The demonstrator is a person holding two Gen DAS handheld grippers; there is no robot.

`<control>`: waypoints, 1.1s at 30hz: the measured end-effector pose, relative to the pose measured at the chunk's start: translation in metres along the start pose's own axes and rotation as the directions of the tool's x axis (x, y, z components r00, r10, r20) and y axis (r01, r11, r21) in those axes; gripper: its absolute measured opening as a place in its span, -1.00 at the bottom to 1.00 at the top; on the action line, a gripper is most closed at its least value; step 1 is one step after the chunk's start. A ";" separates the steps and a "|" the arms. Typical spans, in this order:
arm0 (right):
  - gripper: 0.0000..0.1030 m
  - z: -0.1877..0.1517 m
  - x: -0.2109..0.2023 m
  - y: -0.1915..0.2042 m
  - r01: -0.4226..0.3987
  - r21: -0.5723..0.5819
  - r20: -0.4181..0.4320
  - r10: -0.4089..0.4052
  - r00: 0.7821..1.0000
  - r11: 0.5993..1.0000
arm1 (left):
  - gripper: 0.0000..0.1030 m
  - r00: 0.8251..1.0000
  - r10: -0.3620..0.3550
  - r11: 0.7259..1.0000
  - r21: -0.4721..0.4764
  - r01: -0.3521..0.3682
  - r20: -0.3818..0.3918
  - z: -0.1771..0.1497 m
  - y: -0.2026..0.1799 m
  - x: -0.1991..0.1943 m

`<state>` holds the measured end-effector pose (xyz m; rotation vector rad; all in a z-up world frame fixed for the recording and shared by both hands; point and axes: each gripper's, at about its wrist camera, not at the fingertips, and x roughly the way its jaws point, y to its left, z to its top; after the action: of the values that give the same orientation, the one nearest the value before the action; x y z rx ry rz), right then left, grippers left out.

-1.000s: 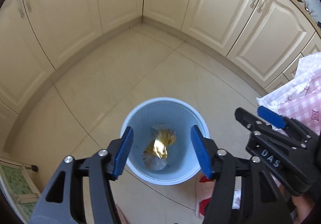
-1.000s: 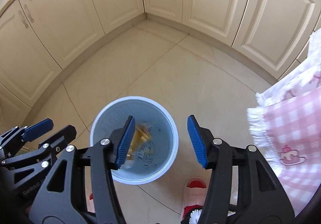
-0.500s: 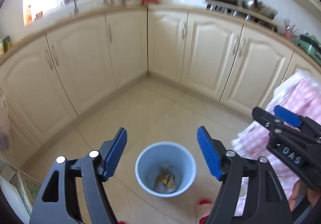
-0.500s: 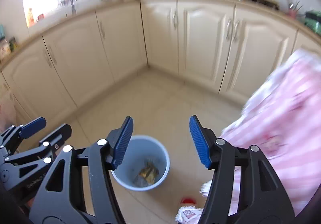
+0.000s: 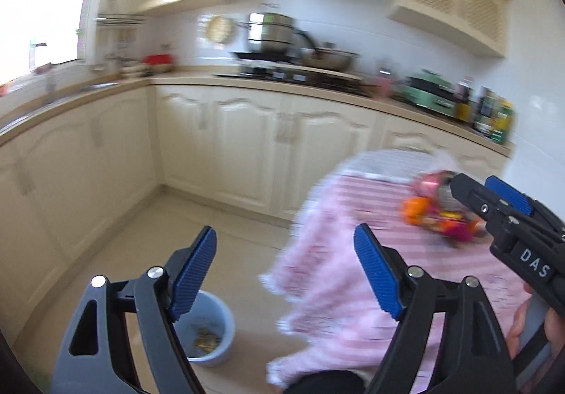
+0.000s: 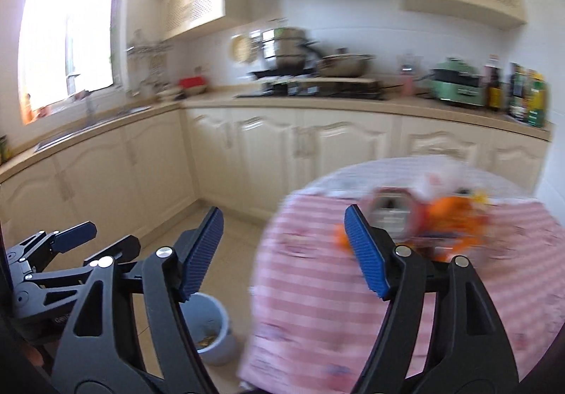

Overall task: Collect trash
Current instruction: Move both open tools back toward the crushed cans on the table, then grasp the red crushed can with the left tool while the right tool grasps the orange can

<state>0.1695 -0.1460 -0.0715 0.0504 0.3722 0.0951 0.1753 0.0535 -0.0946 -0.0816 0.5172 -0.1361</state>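
A pale blue bin (image 5: 208,334) stands on the floor at lower left, with a crumpled yellow wrapper inside; it also shows as the bin (image 6: 213,330) in the right wrist view. A heap of blurred trash (image 6: 416,221), orange and red wrappers around a can, lies on the pink checked tablecloth (image 6: 317,288). The same trash (image 5: 438,214) appears at the right of the left wrist view. My left gripper (image 5: 286,274) hangs empty, its jaws opening. My right gripper (image 6: 284,252) is empty too, jaws opening, and shows as the right gripper (image 5: 494,192) beside the trash.
Cream cabinets (image 5: 247,147) line the walls under a worktop with pots on a hob (image 6: 310,90), a green appliance (image 6: 457,81) and bottles (image 6: 526,97). A sink sits under the window at left. Tiled floor (image 5: 148,252) lies between cabinets and table.
Both grippers rose from right over the bin and tilted up toward the table and worktop. Their jaws stand wider than before. The bin shrank to the lower left.
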 end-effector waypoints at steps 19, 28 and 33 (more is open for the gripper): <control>0.46 -0.032 0.014 -0.163 0.204 0.205 -0.139 -0.178 0.974 0.957 | 0.52 0.979 -0.147 0.951 0.254 0.179 -0.138 0.026 -0.146 0.088; 0.50 -0.022 0.035 -0.172 0.198 0.184 -0.163 -0.169 0.972 0.963 | 0.52 0.986 -0.083 0.932 0.340 0.128 -0.144 0.045 -0.157 0.132; 0.50 -0.023 0.043 -0.179 0.178 0.206 -0.185 -0.141 0.973 0.962 | 0.52 0.982 -0.111 0.926 0.343 0.159 -0.156 0.048 -0.161 0.148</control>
<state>0.2162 -0.3186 -0.1200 0.2330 0.5544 -0.1036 0.3089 -0.1254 -0.1071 0.2477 0.6138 -0.3706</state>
